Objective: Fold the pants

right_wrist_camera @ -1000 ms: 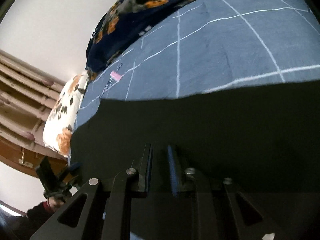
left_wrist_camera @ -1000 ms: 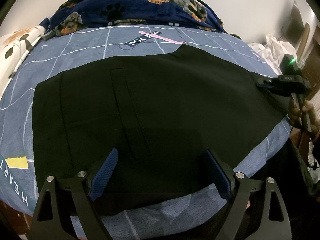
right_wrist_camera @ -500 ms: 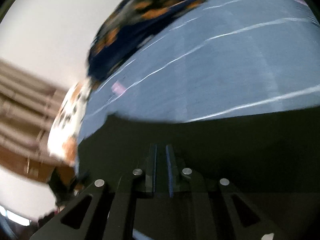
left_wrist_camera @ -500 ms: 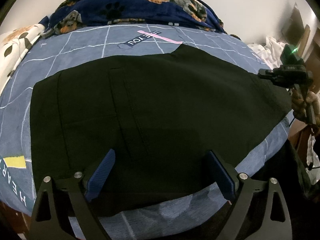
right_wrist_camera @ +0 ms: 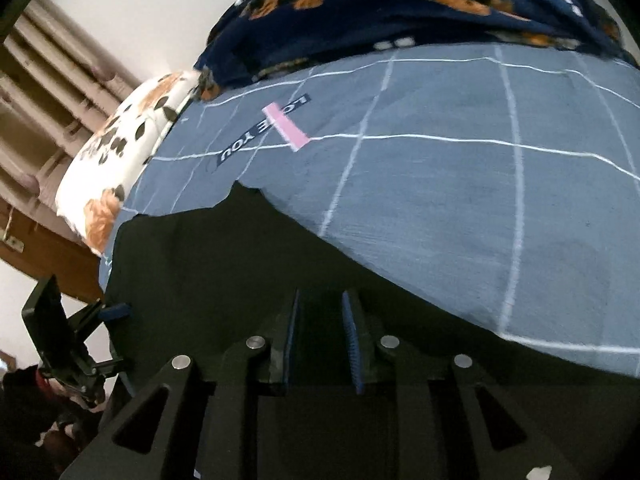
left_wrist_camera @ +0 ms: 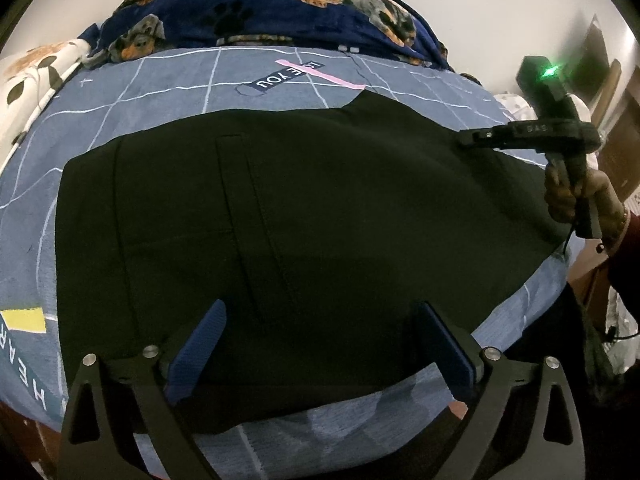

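Observation:
Black pants (left_wrist_camera: pixel 312 216) lie flat across the blue bed sheet (left_wrist_camera: pixel 160 92), waistband end toward the left. My left gripper (left_wrist_camera: pixel 320 336) is open and empty, hovering over the pants' near edge. My right gripper (right_wrist_camera: pixel 320 336) has its jaws narrowly apart over the black cloth (right_wrist_camera: pixel 224 280); whether cloth sits between them is unclear. The right gripper also shows in the left wrist view (left_wrist_camera: pixel 480 138), lifted at the pants' far right end. The left gripper shows in the right wrist view (right_wrist_camera: pixel 116 312) at the pants' other end.
A dark blue dog-print blanket (left_wrist_camera: pixel 272 12) is heaped at the back of the bed. A white flowered pillow (left_wrist_camera: pixel 36 76) lies at the left. A wooden headboard (right_wrist_camera: pixel 48 128) stands beyond it. The bed's near edge (left_wrist_camera: pixel 320 440) runs under my left gripper.
My right gripper has risen and swung, so more of the sheet shows in its view, and its jaws have parted slightly. My left gripper has stayed open over the near edge.

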The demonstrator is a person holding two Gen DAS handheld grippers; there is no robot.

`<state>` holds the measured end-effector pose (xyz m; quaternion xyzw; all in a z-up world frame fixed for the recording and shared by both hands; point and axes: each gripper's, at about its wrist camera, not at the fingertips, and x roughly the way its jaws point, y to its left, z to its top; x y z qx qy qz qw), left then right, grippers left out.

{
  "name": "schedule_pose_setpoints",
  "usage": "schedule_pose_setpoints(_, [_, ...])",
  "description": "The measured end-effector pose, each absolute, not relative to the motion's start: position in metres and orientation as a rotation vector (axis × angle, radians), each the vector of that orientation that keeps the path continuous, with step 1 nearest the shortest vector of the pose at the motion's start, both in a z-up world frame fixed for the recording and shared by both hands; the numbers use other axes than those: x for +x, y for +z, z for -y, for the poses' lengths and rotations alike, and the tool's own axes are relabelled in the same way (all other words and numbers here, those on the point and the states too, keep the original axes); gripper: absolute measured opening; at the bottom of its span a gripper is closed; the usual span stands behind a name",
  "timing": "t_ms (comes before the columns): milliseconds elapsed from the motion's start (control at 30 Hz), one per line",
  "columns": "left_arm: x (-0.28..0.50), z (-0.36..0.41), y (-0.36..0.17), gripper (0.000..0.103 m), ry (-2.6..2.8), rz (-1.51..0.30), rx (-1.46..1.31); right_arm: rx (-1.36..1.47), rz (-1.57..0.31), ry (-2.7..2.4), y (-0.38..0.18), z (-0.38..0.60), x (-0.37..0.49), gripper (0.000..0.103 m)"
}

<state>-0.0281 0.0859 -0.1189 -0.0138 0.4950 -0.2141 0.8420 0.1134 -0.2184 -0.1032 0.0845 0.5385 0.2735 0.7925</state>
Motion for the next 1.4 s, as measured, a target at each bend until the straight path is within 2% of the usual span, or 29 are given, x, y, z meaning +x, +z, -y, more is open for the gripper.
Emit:
schedule_pose_setpoints(33, [-0.028, -0.086, -0.119, 0.097, -0.453, -1.046, -0.028, 0.148, -1.164, 0.574, -0.105, 0.214, 0.115, 0.019])
schedule_pose_setpoints(100, [-0.028, -0.086, -0.119, 0.098, -0.454, -1.047, -0.026, 0.143, -1.144, 0.556, -0.105, 0.213, 0.121, 0.019])
schedule_pose_setpoints(167, [-0.027, -0.087, -0.119, 0.098, -0.456, -1.048, -0.028, 0.121, -1.139, 0.501, -0.106, 0.214, 0.129, 0.013])
schedule_pose_setpoints(267, [-0.027, -0.09, -0.118, 0.098, -0.459, -1.05, -0.043, 0.16, -1.133, 0.463, -0.108, 0.221, 0.137, 0.015])
schedule_pose_setpoints(333, [-0.026, -0.09, -0.118, 0.098, -0.459, -1.052, -0.056, 0.211, -1.111, 0.442, -0.105, 0.228, 0.139, 0.022])
schedule_pose_setpoints(467, [-0.027, -0.089, -0.119, 0.099, -0.461, -1.051, -0.053, 0.324, -1.019, 0.597, -0.082, 0.215, 0.13, 0.022])
schedule_pose_setpoints(733, [-0.027, -0.085, -0.12, 0.102, -0.468, -1.047, -0.025, 0.14, -1.126, 0.758, -0.102, 0.138, 0.131, 0.021])
schedule_pose_setpoints(867, [-0.027, -0.087, -0.12, 0.102, -0.471, -1.046, -0.04, 0.177, -1.138, 0.663, -0.116, 0.15, 0.151, 0.0])
schedule_pose_setpoints(900, [-0.027, -0.087, -0.12, 0.102, -0.471, -1.046, -0.038, 0.183, -1.134, 0.611, -0.117, 0.156, 0.157, 0.0])
schedule_pose_setpoints(967, [-0.028, -0.085, -0.12, 0.102, -0.468, -1.047, -0.027, 0.245, -1.114, 0.533, -0.118, 0.175, 0.168, 0.004])
schedule_pose_setpoints(1000, [-0.028, -0.084, -0.12, 0.102, -0.467, -1.046, -0.019, 0.279, -1.102, 0.477, -0.117, 0.189, 0.171, 0.012])
schedule_pose_setpoints(1100, [-0.029, -0.082, -0.12, 0.102, -0.468, -1.045, 0.001, 0.481, -0.966, 0.441, -0.094, 0.24, 0.163, 0.012])
schedule_pose_setpoints(1167, [-0.029, -0.081, -0.12, 0.102, -0.464, -1.046, 0.003, 0.585, -0.877, 0.403, -0.08, 0.284, 0.146, 0.016])
schedule_pose_setpoints(1400, [-0.028, -0.081, -0.12, 0.102, -0.458, -1.048, 0.001, 0.948, -0.707, 0.112, -0.08, 0.499, -0.012, 0.024])
